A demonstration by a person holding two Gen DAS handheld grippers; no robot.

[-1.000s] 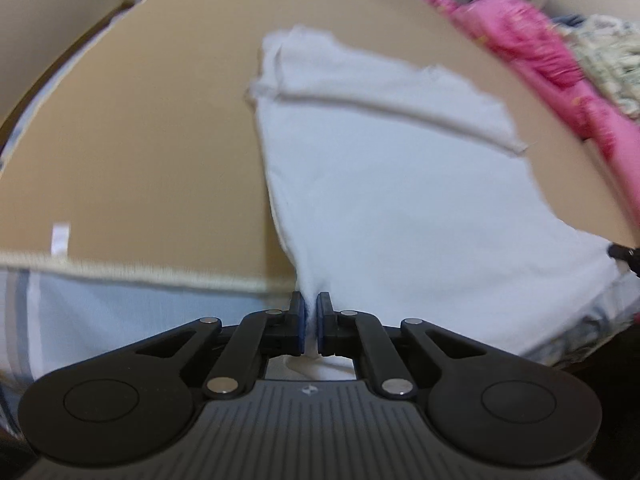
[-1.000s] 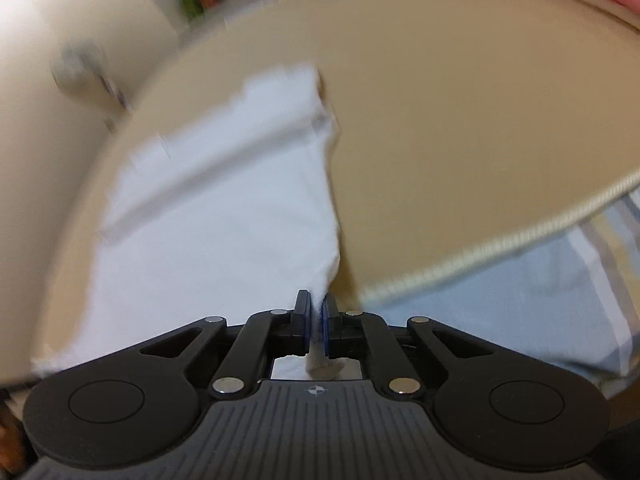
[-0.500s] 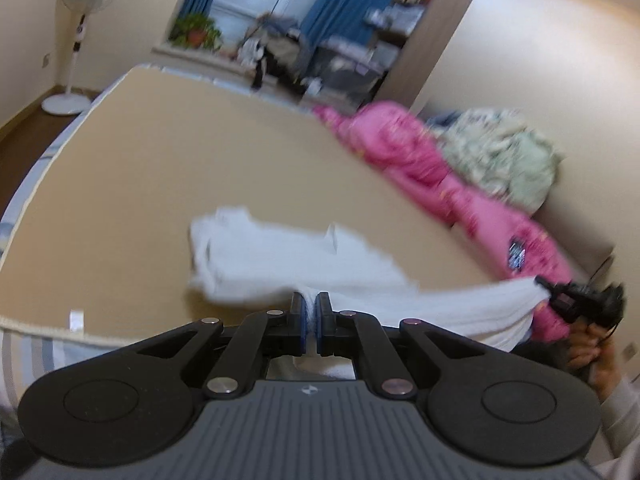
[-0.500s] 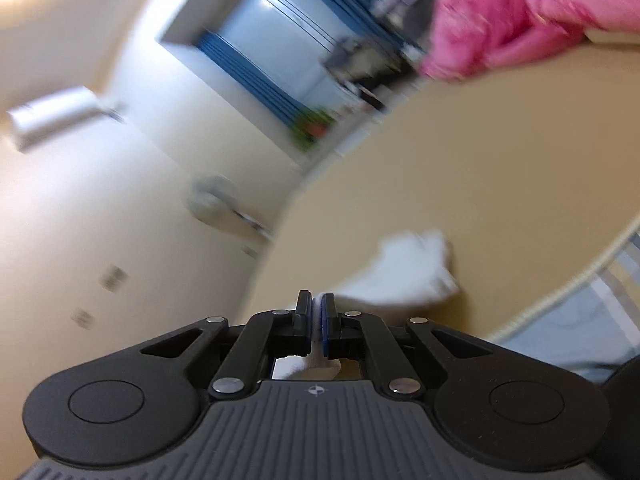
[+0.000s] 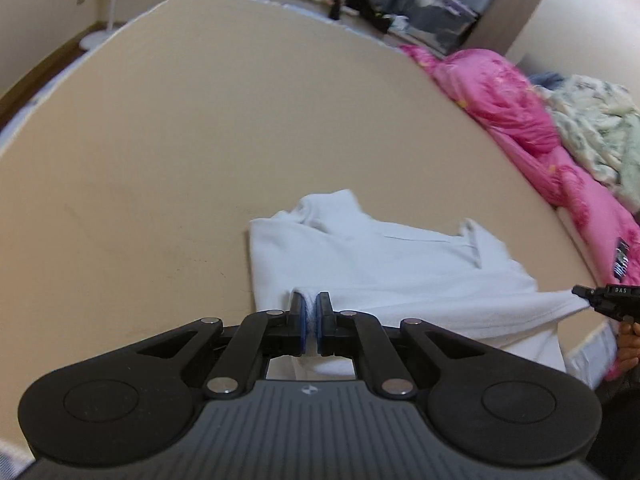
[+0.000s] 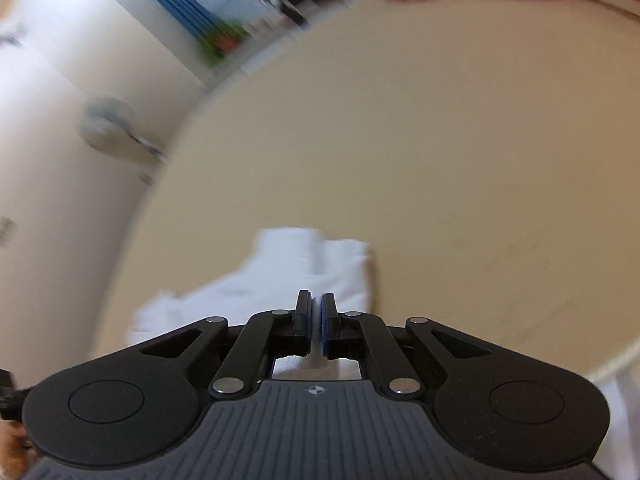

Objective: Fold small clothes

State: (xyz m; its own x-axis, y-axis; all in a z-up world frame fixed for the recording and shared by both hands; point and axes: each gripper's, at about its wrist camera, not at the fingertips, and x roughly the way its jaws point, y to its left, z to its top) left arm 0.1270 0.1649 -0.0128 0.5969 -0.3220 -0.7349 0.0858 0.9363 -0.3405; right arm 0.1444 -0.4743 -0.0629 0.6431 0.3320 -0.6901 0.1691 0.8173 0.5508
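Note:
A small white garment (image 5: 384,264) lies on the tan bed surface (image 5: 168,152), its near hem lifted off the bed. My left gripper (image 5: 311,312) is shut on the left corner of that hem. My right gripper (image 6: 316,314) is shut on the right corner of the white garment (image 6: 296,268); it also shows at the right edge of the left wrist view (image 5: 600,298), pulling the cloth taut. The right wrist view is blurred.
A pink quilt (image 5: 520,120) and a pale floral blanket (image 5: 600,132) lie along the bed's right side. Cluttered shelves and boxes (image 5: 420,4) stand beyond the far end. A fan stand (image 5: 106,28) is on the floor at far left.
Both grippers have lifted the near hem off the bed and carried it forward over the garment. The cameras tilted up, then back down toward the bed.

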